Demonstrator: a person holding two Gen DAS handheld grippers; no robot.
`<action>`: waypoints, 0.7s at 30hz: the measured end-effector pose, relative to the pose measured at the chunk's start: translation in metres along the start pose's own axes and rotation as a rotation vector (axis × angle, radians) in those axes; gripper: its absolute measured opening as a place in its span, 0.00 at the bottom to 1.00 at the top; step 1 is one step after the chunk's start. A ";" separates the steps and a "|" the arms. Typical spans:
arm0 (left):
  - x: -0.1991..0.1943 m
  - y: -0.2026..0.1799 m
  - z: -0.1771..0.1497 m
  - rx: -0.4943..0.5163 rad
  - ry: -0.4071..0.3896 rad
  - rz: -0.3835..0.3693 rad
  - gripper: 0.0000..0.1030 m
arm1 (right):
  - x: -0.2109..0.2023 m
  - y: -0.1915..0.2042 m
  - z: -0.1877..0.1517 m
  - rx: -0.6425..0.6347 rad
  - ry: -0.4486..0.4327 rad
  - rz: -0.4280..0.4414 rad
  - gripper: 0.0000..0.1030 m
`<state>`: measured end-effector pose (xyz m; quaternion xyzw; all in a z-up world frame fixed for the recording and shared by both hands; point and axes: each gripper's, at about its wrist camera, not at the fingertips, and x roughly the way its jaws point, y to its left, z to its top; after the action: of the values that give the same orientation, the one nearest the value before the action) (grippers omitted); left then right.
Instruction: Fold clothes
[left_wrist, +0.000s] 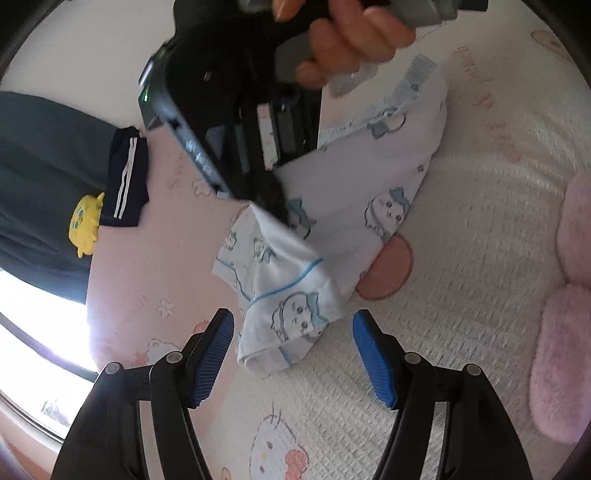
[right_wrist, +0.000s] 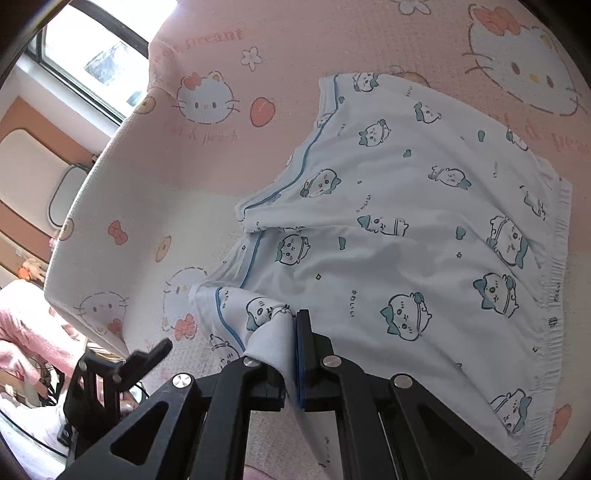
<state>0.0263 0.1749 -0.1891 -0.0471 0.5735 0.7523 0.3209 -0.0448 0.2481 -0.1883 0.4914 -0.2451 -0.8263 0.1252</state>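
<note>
White shorts (right_wrist: 406, 229) printed with blue cartoon animals lie spread on the pink cartoon-cat bed cover (right_wrist: 295, 48). My right gripper (right_wrist: 293, 326) is shut on a bunched fold at one leg hem, and the cloth wraps over its left finger. In the left wrist view the same shorts (left_wrist: 332, 206) hang crumpled from the right gripper (left_wrist: 271, 206), which a hand (left_wrist: 351, 40) holds from above. My left gripper (left_wrist: 292, 315) stands open just short of the lowest hem corner, its blue pads (left_wrist: 218, 350) on either side and clear of the cloth.
A folded navy garment with white stripes (left_wrist: 125, 177) lies at the left on a dark grey one (left_wrist: 40, 177) with a yellow figure (left_wrist: 85, 225). A pink plush cushion (left_wrist: 569, 302) sits at the right. A window (right_wrist: 96, 55) runs past the bed edge.
</note>
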 end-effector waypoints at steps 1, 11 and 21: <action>0.002 -0.002 0.001 0.007 0.000 0.006 0.63 | 0.001 0.000 0.000 0.005 0.004 0.006 0.01; 0.040 -0.010 0.011 0.027 0.082 0.060 0.63 | -0.002 0.000 -0.002 0.022 0.024 0.030 0.01; 0.058 0.011 0.014 -0.078 0.137 -0.017 0.22 | -0.001 -0.005 -0.008 0.023 0.043 0.004 0.03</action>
<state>-0.0217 0.2105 -0.2007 -0.1157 0.5640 0.7663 0.2851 -0.0376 0.2504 -0.1934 0.5102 -0.2526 -0.8123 0.1266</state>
